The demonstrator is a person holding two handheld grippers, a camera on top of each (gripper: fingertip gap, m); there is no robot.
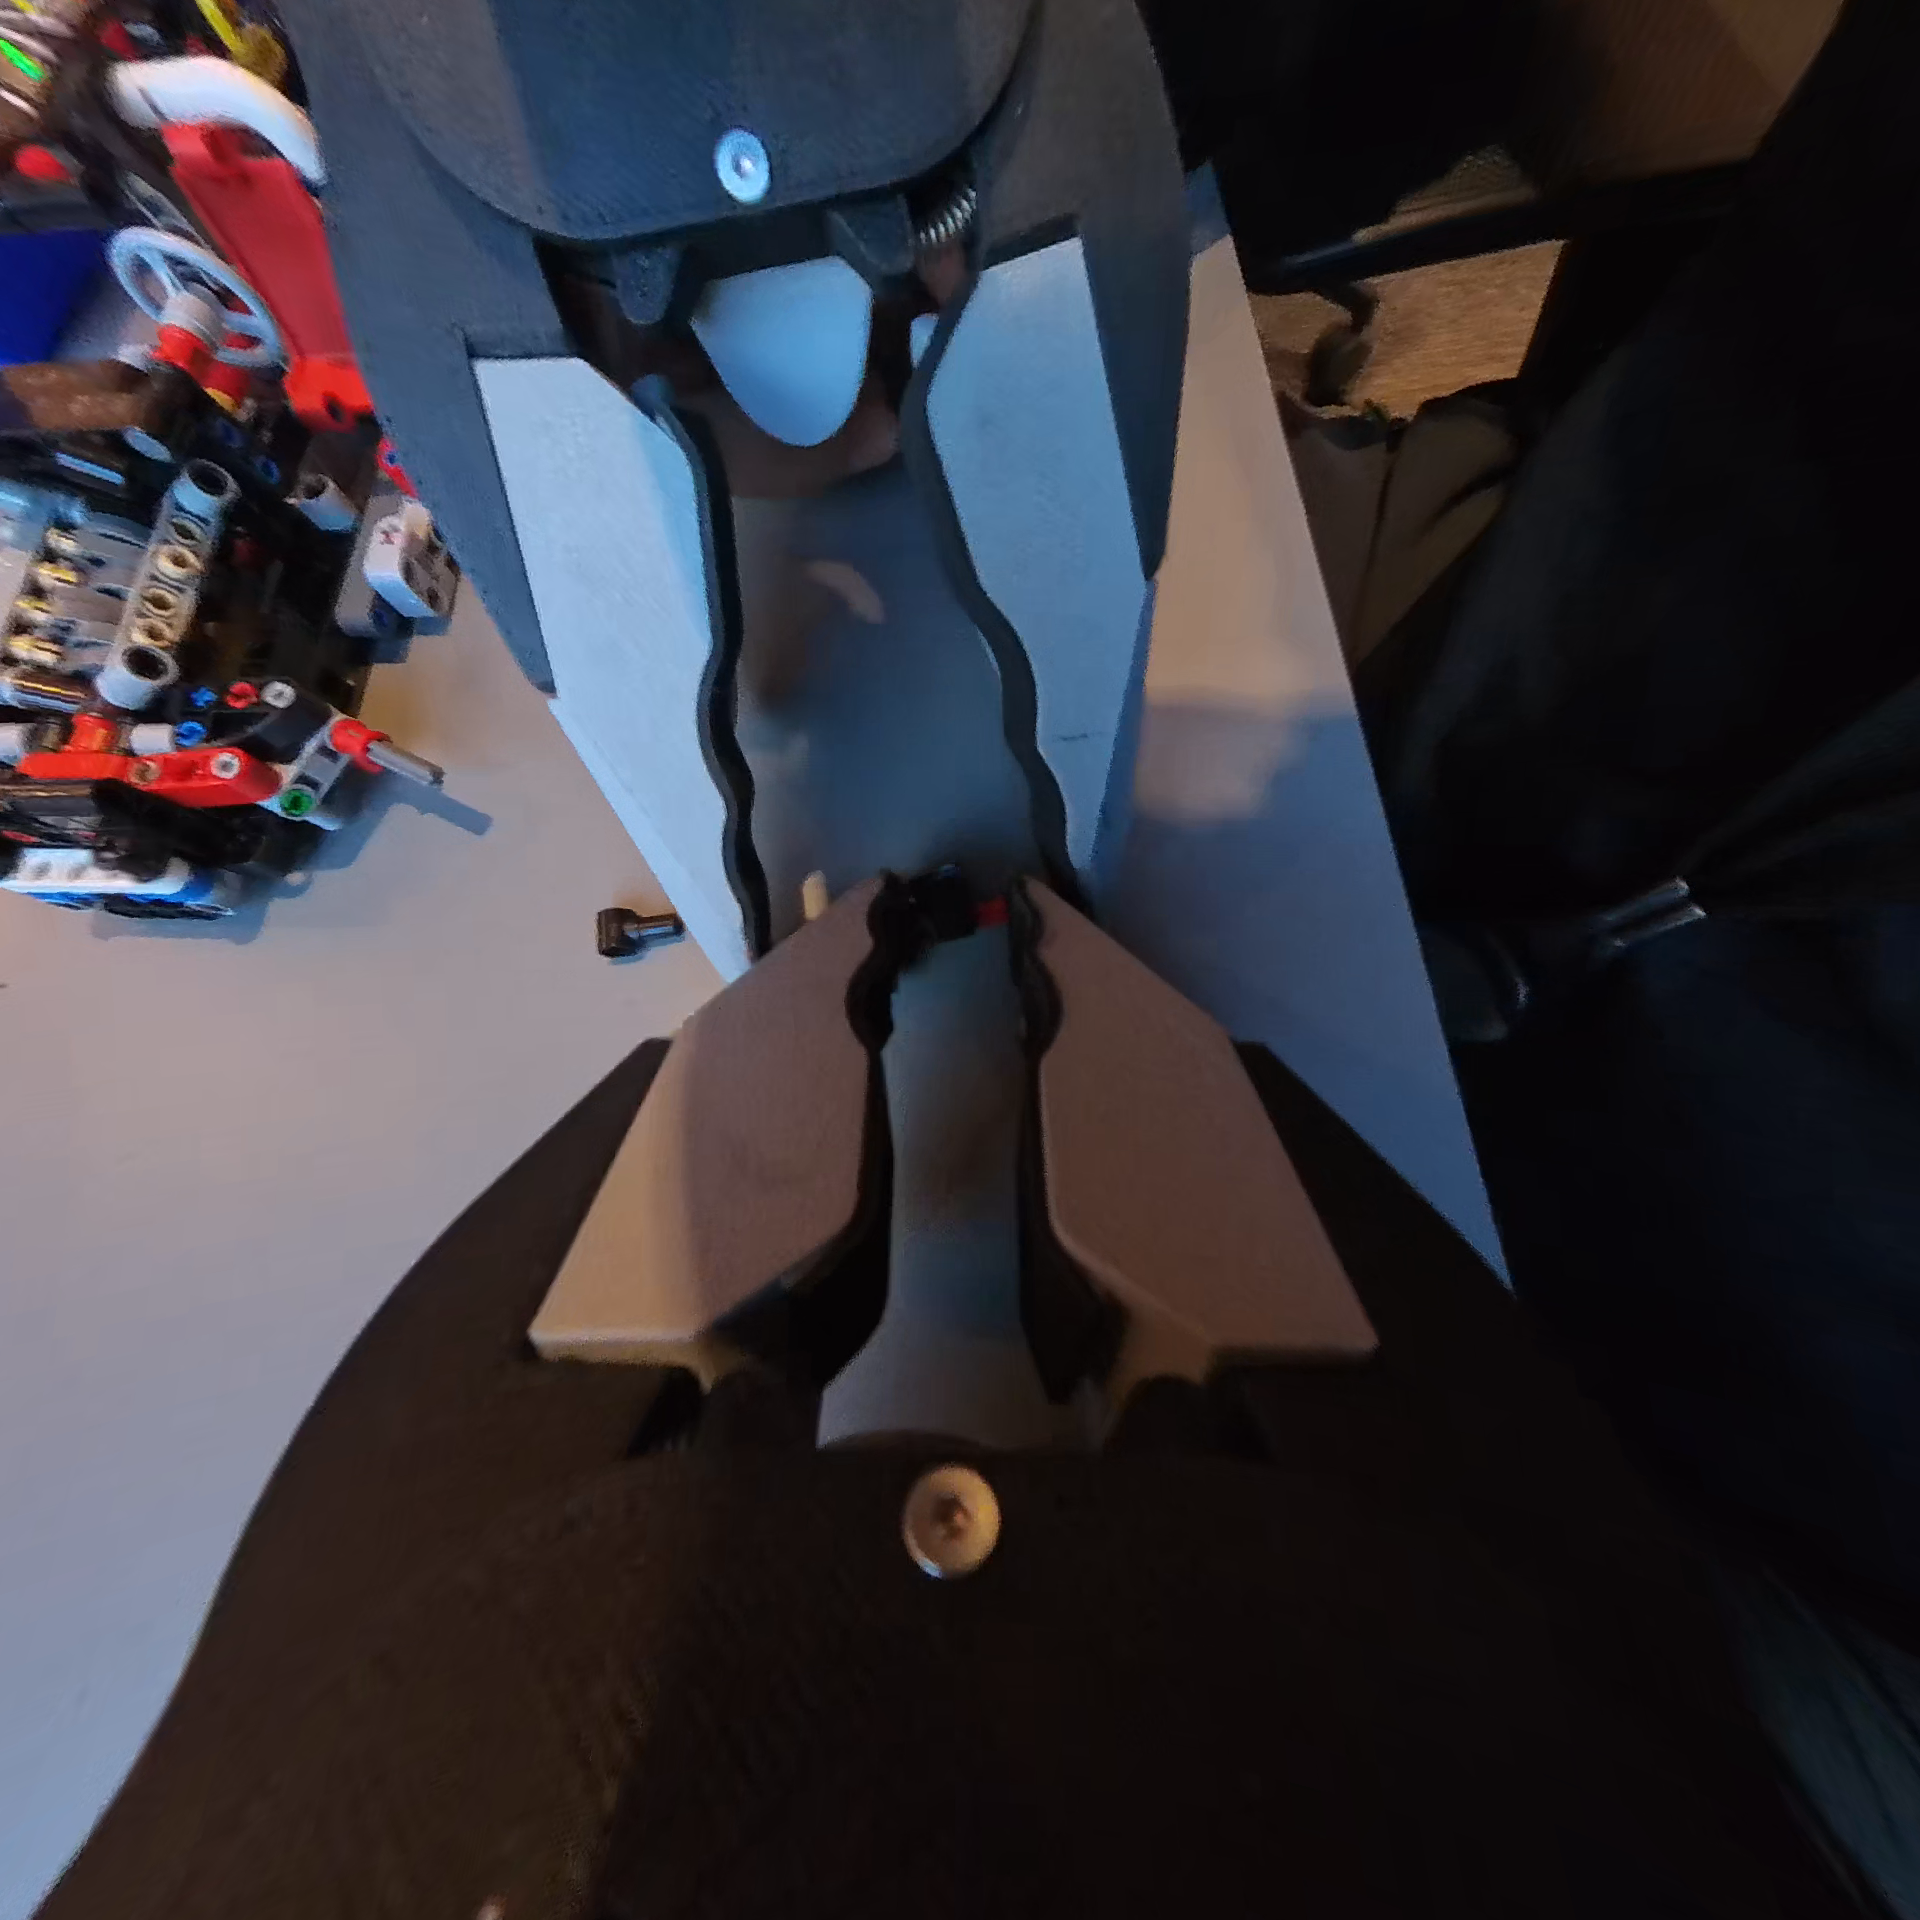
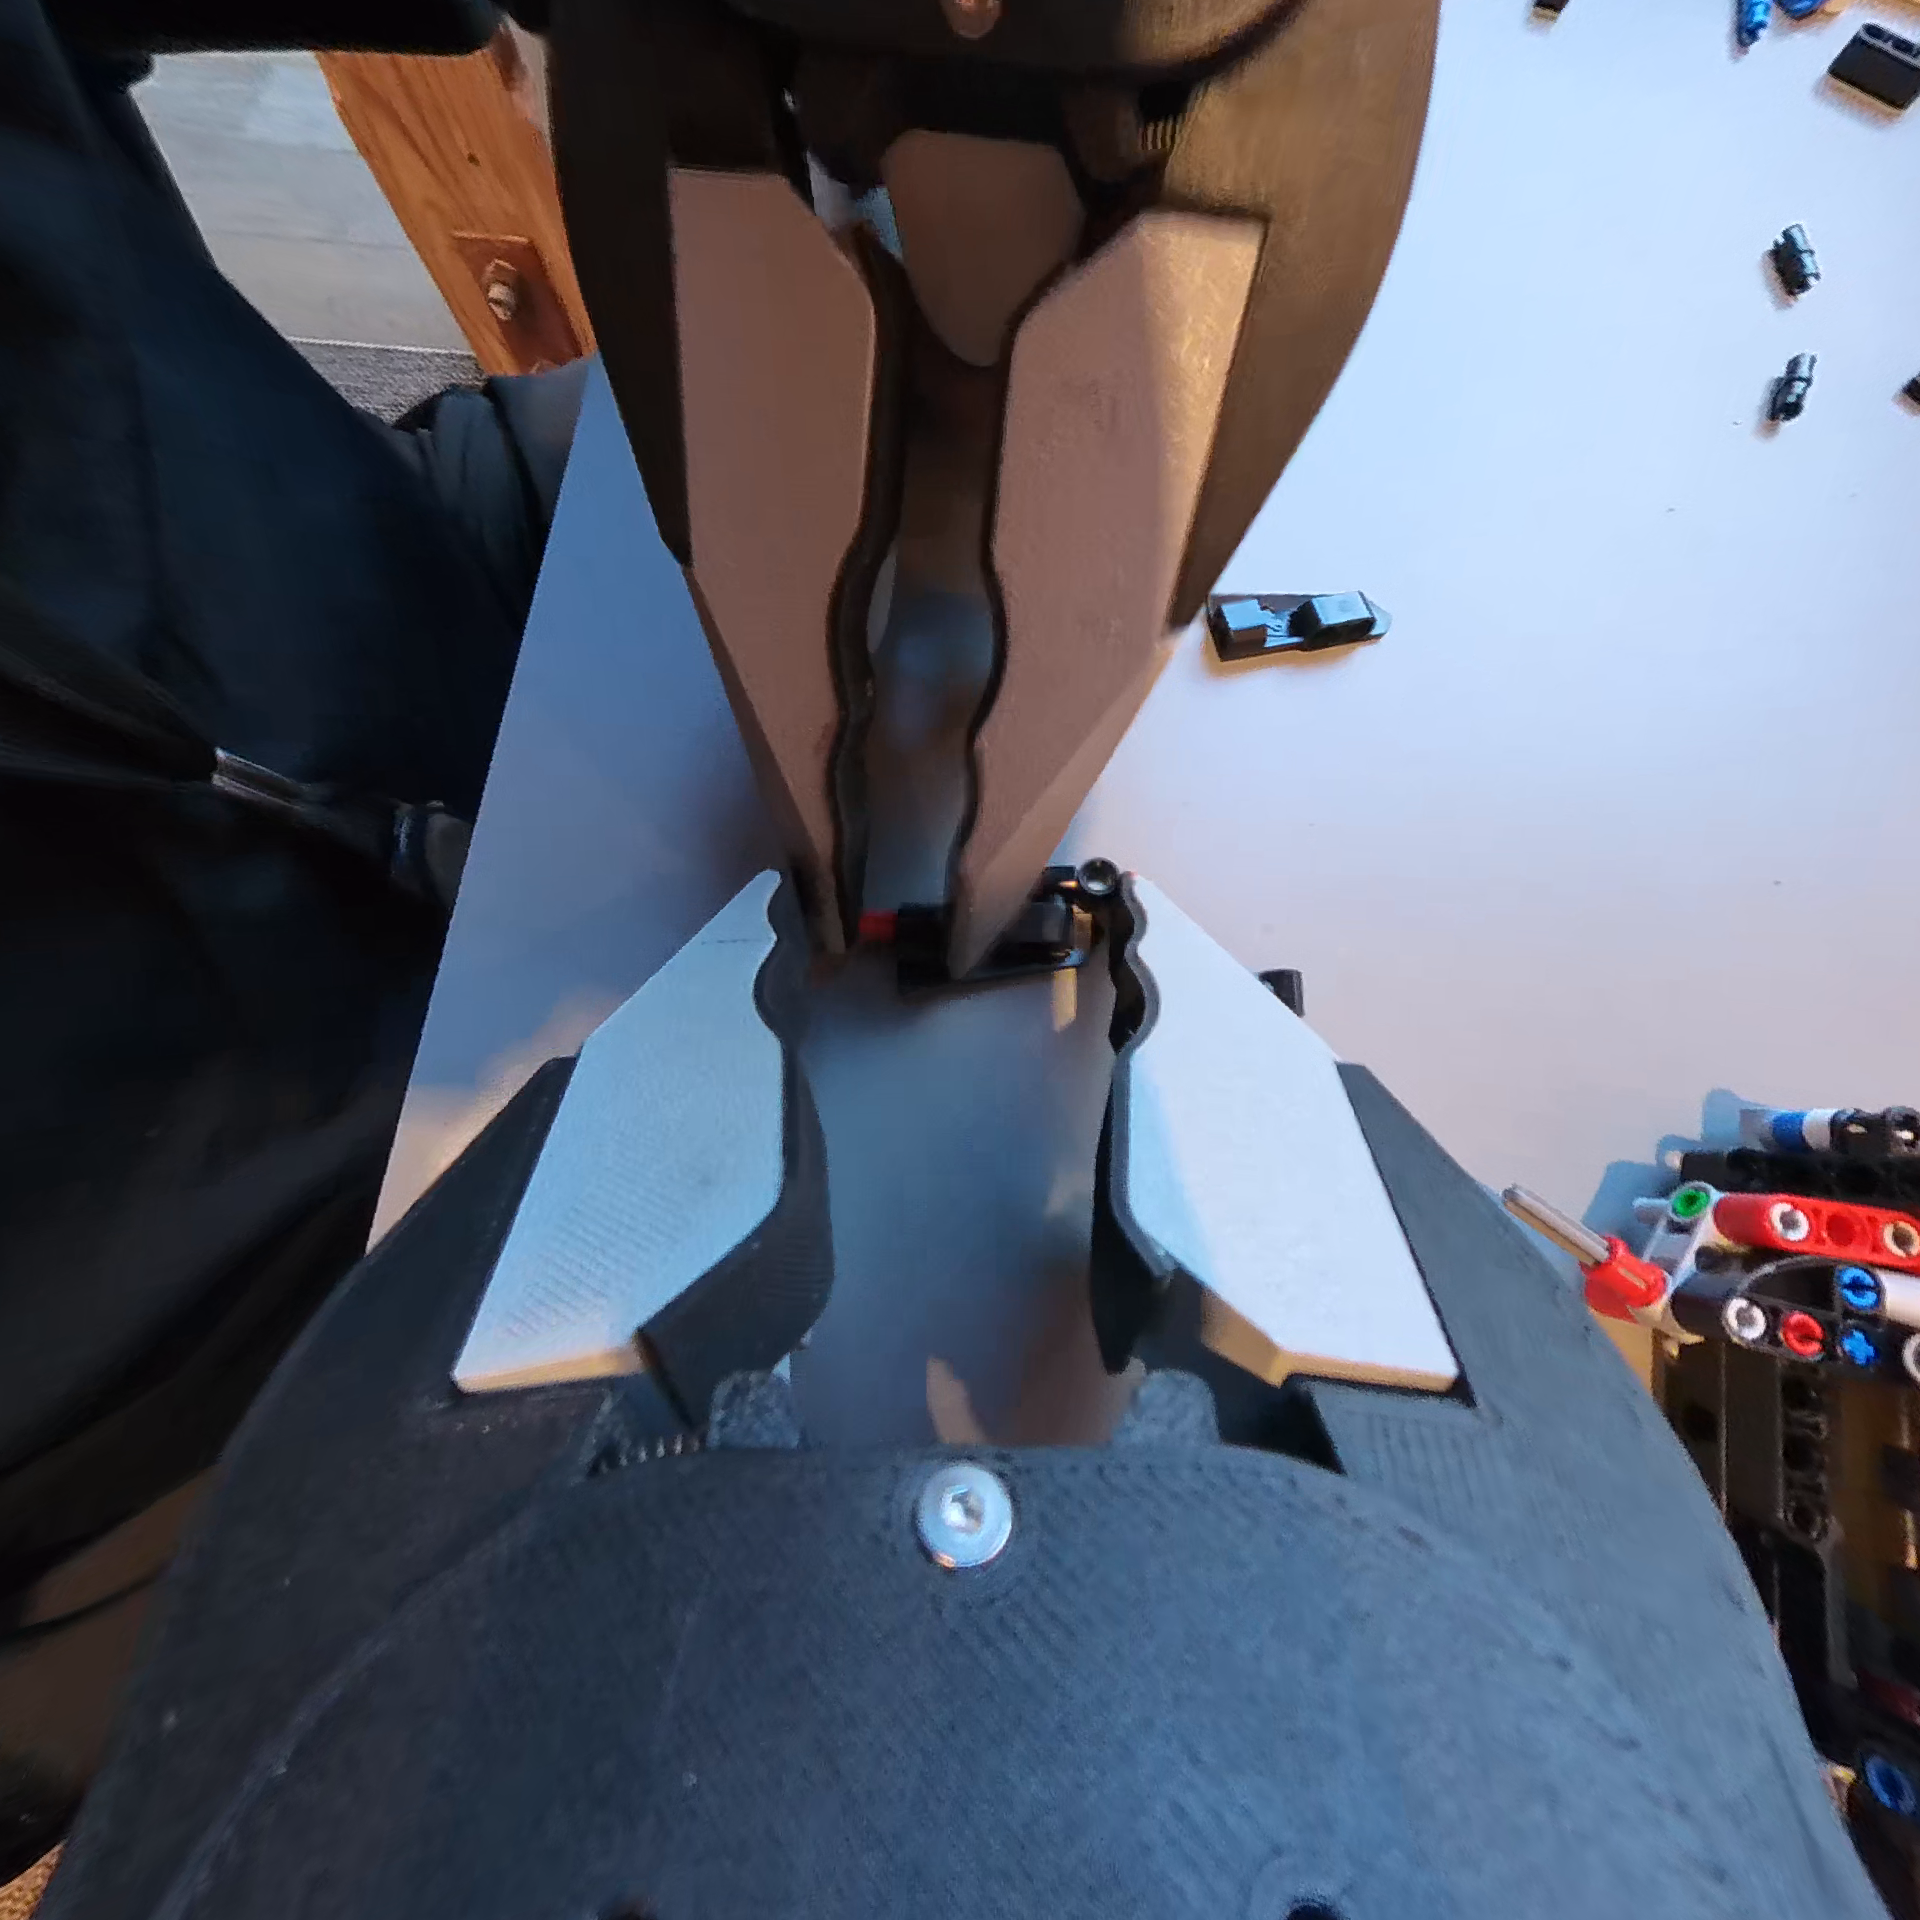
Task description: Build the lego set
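A small black lego piece (image 1: 928, 902) with a red pin end (image 2: 878, 923) sits between my two grippers, above the white table's edge. My left gripper (image 1: 956, 899) is shut on it; in the right wrist view this gripper (image 2: 902, 948) comes down from the top. My right gripper (image 2: 954, 894) is open, with its fingers on either side of the piece. Its right fingertip (image 2: 1130, 914) is at the black end of the piece (image 2: 1049, 925). In the left wrist view the right gripper (image 1: 914, 909) comes in from the top.
The part-built lego model (image 1: 156, 623) stands on the white table (image 1: 260, 1143), and also shows low right in the right wrist view (image 2: 1818, 1299). Loose black parts lie near it (image 1: 634, 928) (image 2: 1299, 623) (image 2: 1794, 255). A person's dark clothing (image 2: 208, 623) lies past the table edge. Only a small space, under 4 cm, lies between the two pairs of fingers.
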